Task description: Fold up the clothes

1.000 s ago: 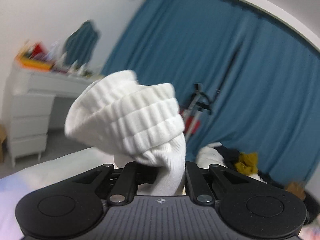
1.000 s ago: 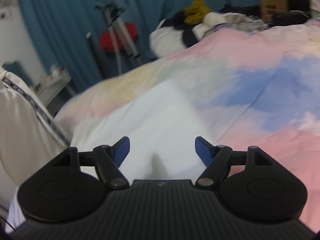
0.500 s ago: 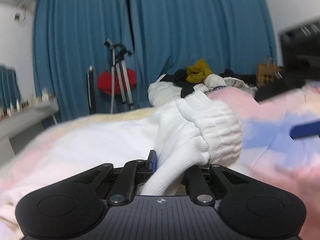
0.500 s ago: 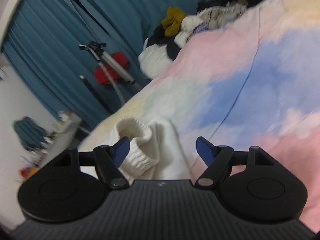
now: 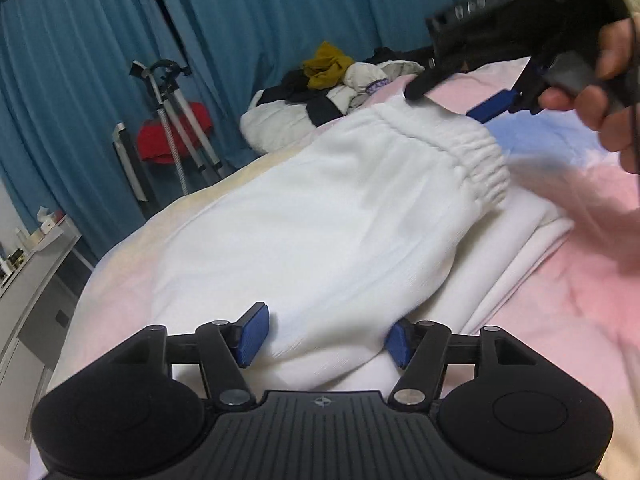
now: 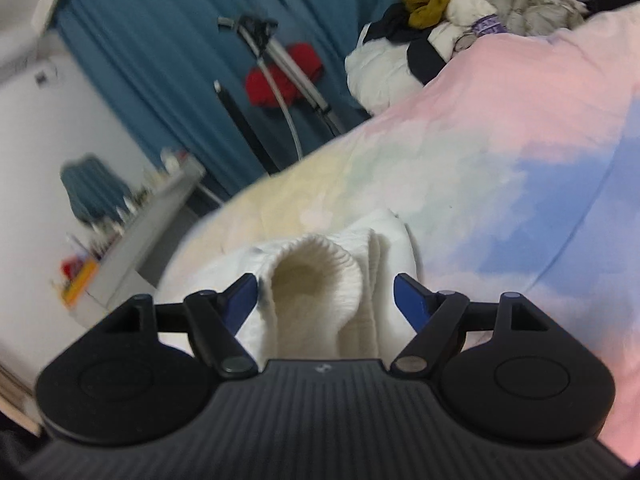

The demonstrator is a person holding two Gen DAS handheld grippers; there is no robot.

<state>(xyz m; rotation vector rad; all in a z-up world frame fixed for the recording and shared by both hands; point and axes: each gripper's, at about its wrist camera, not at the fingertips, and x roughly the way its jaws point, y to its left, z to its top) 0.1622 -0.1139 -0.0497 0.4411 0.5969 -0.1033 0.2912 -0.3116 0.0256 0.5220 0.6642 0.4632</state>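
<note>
A white garment (image 5: 320, 232) with a ribbed elastic cuff (image 5: 460, 152) lies folded on the pastel bedspread (image 5: 560, 300). My left gripper (image 5: 324, 336) is open, its blue pads on either side of the garment's near end. My right gripper (image 6: 326, 300) is open, and the ribbed cuff (image 6: 316, 268) lies between its fingers. The right gripper also shows in the left wrist view (image 5: 456, 100) at the cuff's far edge, held by a hand.
A pile of unfolded clothes (image 5: 332, 92), white, black and mustard, lies at the far end of the bed. A tripod with a red item (image 5: 172, 128) stands by the blue curtain (image 5: 280, 12). A white dresser (image 6: 132, 240) stands at the left.
My left gripper lowered the garment onto the bed and opened, letting it go. The sleeve now lies spread out flat. My right gripper moved in over the cuff.
</note>
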